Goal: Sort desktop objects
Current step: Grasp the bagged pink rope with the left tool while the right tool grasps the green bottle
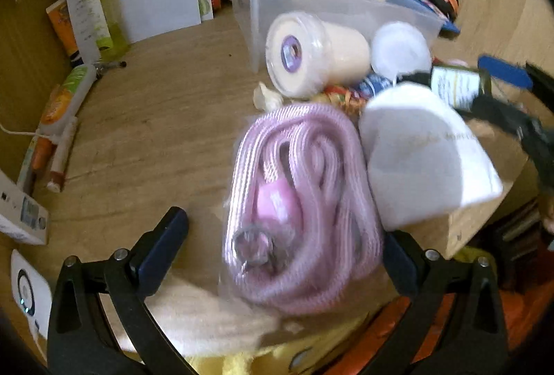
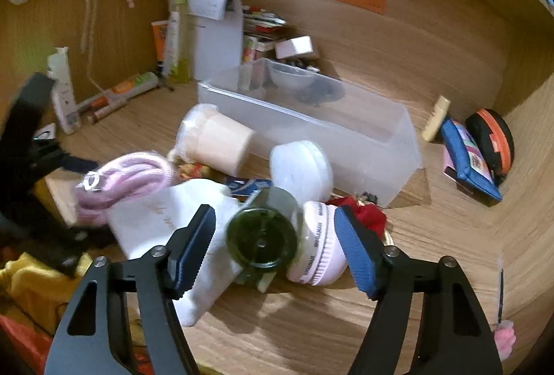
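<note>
The wooden desk (image 2: 346, 323) is lying bare in front of the pile and on the left side, so there is open room there; behind, the clear plastic bin (image 2: 398, 146) and the wooden back wall are closing the space. In the left wrist view the desk edge is showing at the lower right, just beside the pile.

The right gripper (image 2: 273, 247) is standing partly open, and its ribbed blue pads are not touching anything. Between them a dark green glass bottle (image 2: 263, 236) is lying on its side, round and glossy, next to a pale pink ribbed cap (image 2: 318, 250).

The left gripper (image 1: 284, 243) is standing wide open around a coiled pink cable (image 1: 301, 202) in a clear wrap; I cannot tell if the pads are touching it. A soft white cloth pouch (image 1: 426, 160) is lying just beside it.
</note>
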